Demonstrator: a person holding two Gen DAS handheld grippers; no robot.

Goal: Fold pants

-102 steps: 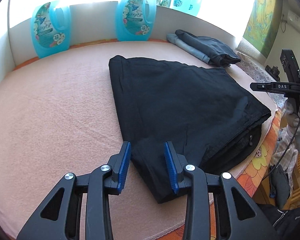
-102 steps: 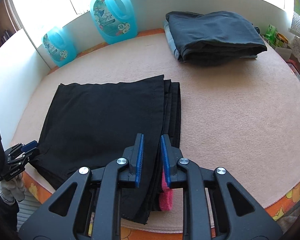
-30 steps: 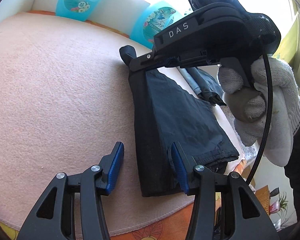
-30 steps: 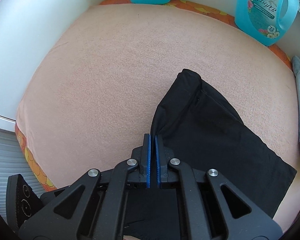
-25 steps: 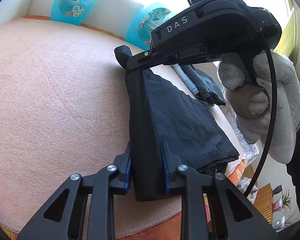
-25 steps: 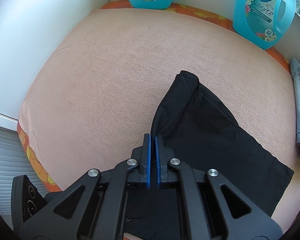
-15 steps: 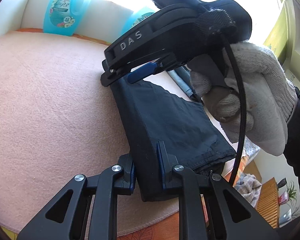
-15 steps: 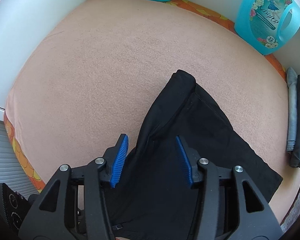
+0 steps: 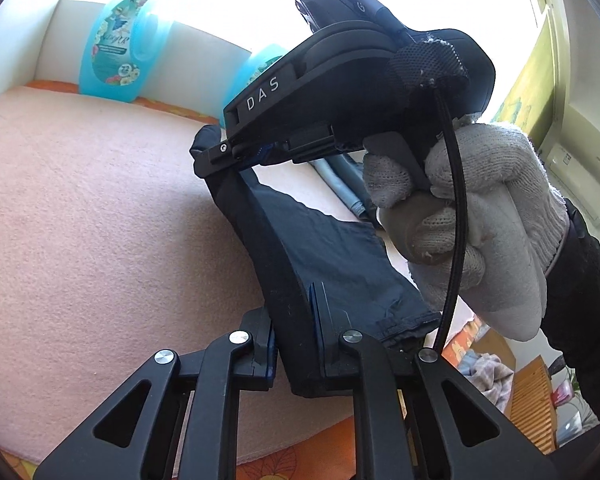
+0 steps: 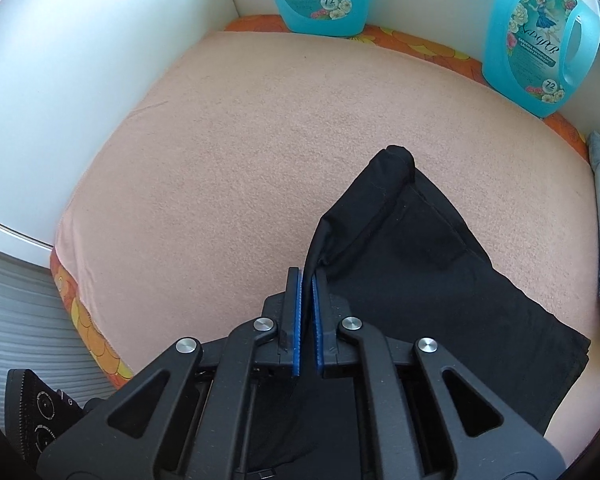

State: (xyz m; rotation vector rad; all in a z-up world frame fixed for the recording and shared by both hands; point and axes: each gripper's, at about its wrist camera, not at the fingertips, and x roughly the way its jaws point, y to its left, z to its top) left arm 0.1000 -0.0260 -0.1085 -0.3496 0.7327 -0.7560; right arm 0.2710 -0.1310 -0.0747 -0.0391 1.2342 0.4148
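I read "DAS" on right gripper (image 9: 228,150) body at 12 o'clock, "72" on both blue detergent jugs (image 10: 540,40), rest illegible

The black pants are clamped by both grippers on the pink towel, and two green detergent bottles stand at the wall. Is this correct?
Not quite: the detergent bottles are blue, as the right wrist view shows. The rest holds: the left gripper and right gripper both clamp the black pants over the pink towel.

Black folded pants (image 10: 440,280) lie on pink blanket (image 10: 260,140).
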